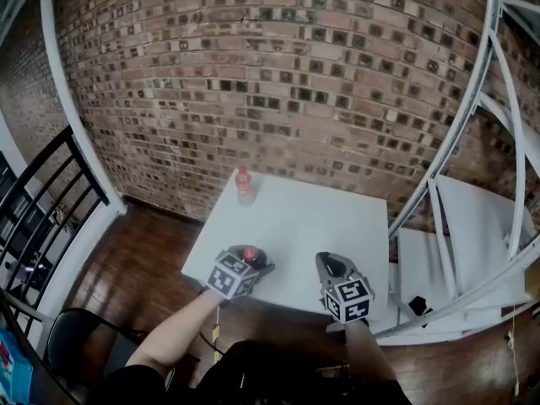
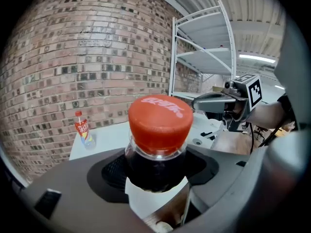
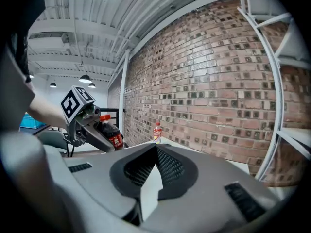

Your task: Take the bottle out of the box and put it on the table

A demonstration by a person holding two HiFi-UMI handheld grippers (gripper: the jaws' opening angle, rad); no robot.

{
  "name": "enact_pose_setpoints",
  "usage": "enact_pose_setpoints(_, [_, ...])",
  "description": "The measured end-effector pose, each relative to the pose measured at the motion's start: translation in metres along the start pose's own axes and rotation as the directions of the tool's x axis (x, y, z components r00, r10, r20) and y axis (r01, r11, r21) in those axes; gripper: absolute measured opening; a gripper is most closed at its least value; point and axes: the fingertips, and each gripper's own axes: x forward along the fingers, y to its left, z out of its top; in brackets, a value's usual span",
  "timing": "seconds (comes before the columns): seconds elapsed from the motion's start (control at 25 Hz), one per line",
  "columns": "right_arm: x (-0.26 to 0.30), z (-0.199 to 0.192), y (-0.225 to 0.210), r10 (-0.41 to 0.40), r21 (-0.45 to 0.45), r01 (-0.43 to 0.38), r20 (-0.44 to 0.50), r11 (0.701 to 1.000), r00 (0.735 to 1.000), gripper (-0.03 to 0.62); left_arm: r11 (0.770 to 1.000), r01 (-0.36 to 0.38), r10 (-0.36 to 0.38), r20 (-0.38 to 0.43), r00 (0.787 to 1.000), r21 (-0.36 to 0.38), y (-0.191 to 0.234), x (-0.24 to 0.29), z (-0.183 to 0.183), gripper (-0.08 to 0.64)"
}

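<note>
Cola bottle (image 2: 156,126), red cap up, sits clamped by the neck in the left gripper (image 1: 256,262), over the near left edge of the white table (image 1: 314,219). The right gripper (image 1: 329,265), jaws together and holding nothing, hangs over the near right edge. A second bottle (image 1: 244,185) stands at the far edge by the brick wall (image 1: 278,74). Most of the tabletop between lies bare. A white stair frame (image 1: 460,154) crowds the right side, and a black railing (image 1: 46,194) the left.

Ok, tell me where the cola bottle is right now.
The cola bottle is clamped in the left gripper, at the near left edge of the white table in the head view, well short of the other bottle by the brick wall.
</note>
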Motion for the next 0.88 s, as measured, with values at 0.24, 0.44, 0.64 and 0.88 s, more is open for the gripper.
enact_pose_setpoints(0.24, [0.019, -0.010, -0.047, -0.034, 0.061, 0.033, 0.007, 0.998, 0.999, 0.005, 1.000, 0.021, -0.022, -0.032, 0.999, -0.001, 0.012, 0.065, -0.002, 0.309])
enact_pose_setpoints(0.44, [0.052, -0.028, -0.093, -0.094, 0.113, 0.096, -0.026, 0.989, 0.995, 0.005, 0.998, 0.054, -0.053, -0.067, 0.996, 0.015, 0.039, 0.125, 0.001, 0.308])
enact_pose_setpoints(0.64, [0.092, -0.022, -0.131, -0.132, 0.145, 0.136, -0.036, 0.980, 0.991, 0.005, 0.998, 0.048, -0.044, -0.088, 0.995, 0.043, 0.087, 0.180, 0.017, 0.308])
enact_pose_setpoints(0.88, [0.134, -0.025, -0.161, -0.174, 0.176, 0.182, -0.060, 0.968, 0.983, 0.005, 0.998, 0.050, -0.046, -0.134, 0.990, 0.024, 0.141, 0.235, 0.026, 0.308])
